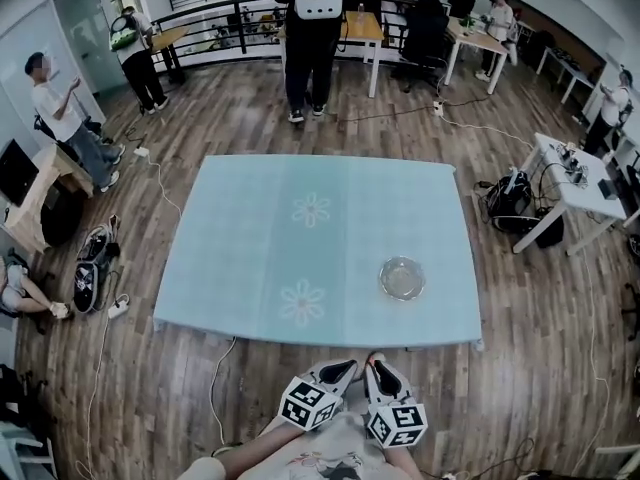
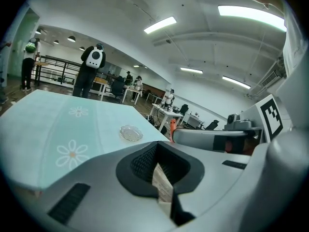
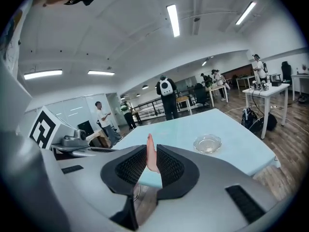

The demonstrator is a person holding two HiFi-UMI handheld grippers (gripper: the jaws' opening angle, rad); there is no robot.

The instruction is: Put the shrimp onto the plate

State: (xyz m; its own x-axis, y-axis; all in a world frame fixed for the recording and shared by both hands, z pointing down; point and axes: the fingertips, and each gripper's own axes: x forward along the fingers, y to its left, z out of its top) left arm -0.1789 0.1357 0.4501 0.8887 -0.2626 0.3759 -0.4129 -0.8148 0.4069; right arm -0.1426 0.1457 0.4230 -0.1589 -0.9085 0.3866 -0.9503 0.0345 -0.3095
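shrimp (image 3: pixel 150 154) clamped in right gripper (image 3: pixel 151 162) (pink tip up), plate (image 3: pixel 207 143) well ahead, left gripper (image 2: pixel 162 172) closed, empty

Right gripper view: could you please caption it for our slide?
Right gripper shut on a pink shrimp, glass plate empty beyond on the pale-blue table.

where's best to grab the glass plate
Take the glass plate by its near rim, coming down from above, one jaw inside and one outside; it lies flat and shallow on the table, so a sideways pinch would likely slip.
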